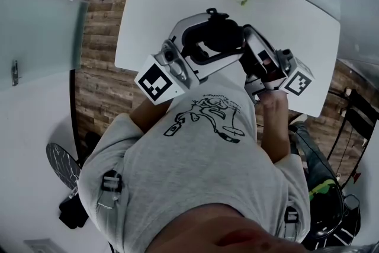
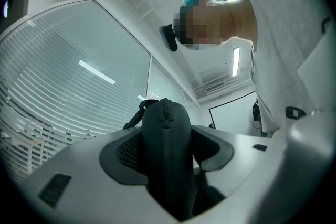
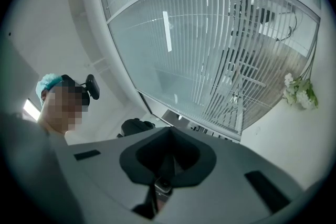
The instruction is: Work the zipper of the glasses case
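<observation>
The white table (image 1: 148, 21) carries nothing that matters here. The glasses case (image 1: 218, 38) is held clear of it, above the near edge and in front of the person's chest.

The left tongs (image 2: 167, 165) are clamped on the case's two flanks. The case stands between the pads with its long axis running out along the tongs. Its zipper (image 2: 166, 113) runs along the ridge, facing the camera.

The right tongs (image 3: 166, 168) come in from the case's right side, touching it. Their jaws are pinched together on the small metal zipper pull (image 3: 163, 185).

So the right hand is the one on the slider and the left only braces the case. The coming move probably calls for the right tongs to draw the pull along the case's long axis, following the zipper line and not lifting away from it.
</observation>
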Action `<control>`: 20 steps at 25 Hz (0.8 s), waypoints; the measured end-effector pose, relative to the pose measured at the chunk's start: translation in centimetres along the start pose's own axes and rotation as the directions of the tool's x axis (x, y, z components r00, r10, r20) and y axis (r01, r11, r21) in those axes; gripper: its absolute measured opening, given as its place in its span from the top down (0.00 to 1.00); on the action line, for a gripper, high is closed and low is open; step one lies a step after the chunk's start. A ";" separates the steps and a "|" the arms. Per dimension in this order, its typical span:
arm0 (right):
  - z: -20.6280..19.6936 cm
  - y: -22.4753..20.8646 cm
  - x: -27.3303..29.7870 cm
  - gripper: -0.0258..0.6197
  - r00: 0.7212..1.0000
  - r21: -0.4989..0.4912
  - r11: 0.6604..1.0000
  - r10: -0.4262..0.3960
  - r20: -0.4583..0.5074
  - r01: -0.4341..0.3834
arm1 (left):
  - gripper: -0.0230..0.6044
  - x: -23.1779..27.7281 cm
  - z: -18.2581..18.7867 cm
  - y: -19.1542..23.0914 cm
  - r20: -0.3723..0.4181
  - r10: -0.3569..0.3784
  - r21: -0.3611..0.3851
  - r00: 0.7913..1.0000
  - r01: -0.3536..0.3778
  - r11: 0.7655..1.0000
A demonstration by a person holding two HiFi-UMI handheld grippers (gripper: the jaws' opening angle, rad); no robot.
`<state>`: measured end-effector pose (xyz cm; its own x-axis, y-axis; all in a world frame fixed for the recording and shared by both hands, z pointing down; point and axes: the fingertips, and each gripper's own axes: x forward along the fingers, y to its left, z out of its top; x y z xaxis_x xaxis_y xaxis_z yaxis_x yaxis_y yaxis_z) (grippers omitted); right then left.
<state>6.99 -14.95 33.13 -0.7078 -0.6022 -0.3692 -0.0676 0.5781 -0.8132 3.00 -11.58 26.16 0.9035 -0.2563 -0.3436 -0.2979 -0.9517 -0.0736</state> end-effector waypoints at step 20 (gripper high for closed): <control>-4.3 -1.5 0.5 0.95 0.997 0.227 0.972 0.049 0.052 -0.059 | 0.56 -0.1 4.7 0.6 0.159 -0.013 -0.081 0.987 0.027 0.996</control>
<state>3.71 -13.76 36.14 -0.6727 -0.6012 -0.4312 0.1361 0.4723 -0.8709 1.33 -11.34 21.73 0.8469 -0.2133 -0.4872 -0.2481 -0.9687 -0.0070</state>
